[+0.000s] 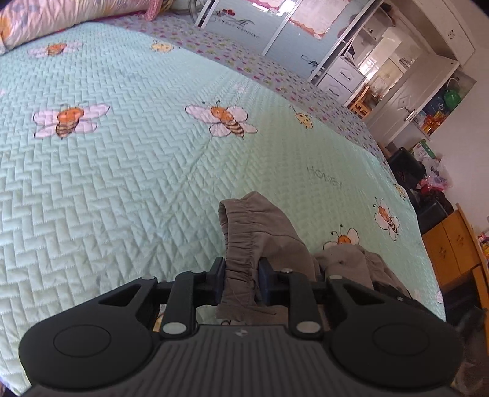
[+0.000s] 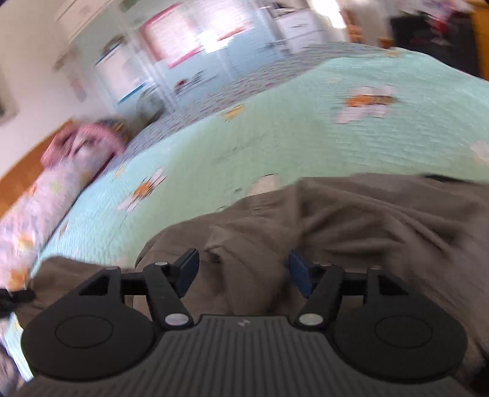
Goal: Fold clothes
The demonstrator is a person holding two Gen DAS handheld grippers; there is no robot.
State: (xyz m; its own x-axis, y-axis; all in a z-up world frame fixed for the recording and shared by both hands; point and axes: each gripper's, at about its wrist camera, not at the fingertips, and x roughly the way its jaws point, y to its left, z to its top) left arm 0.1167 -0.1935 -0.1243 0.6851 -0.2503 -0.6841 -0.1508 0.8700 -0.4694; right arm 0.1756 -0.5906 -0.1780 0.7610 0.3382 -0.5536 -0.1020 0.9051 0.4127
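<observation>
The grey-brown trousers (image 1: 259, 238) are lying on the green bedspread (image 1: 122, 183). My left gripper (image 1: 241, 274) is pinching their elastic waistband (image 1: 241, 259) to lift that end for folding. My right gripper (image 2: 244, 271) is standing open over loose cloth, holding nothing, probably seeking another edge.

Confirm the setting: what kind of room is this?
Most likely a home bedroom: a bed under a bee-print quilt, a pillow at its head, and a wardrobe along the far wall.
</observation>
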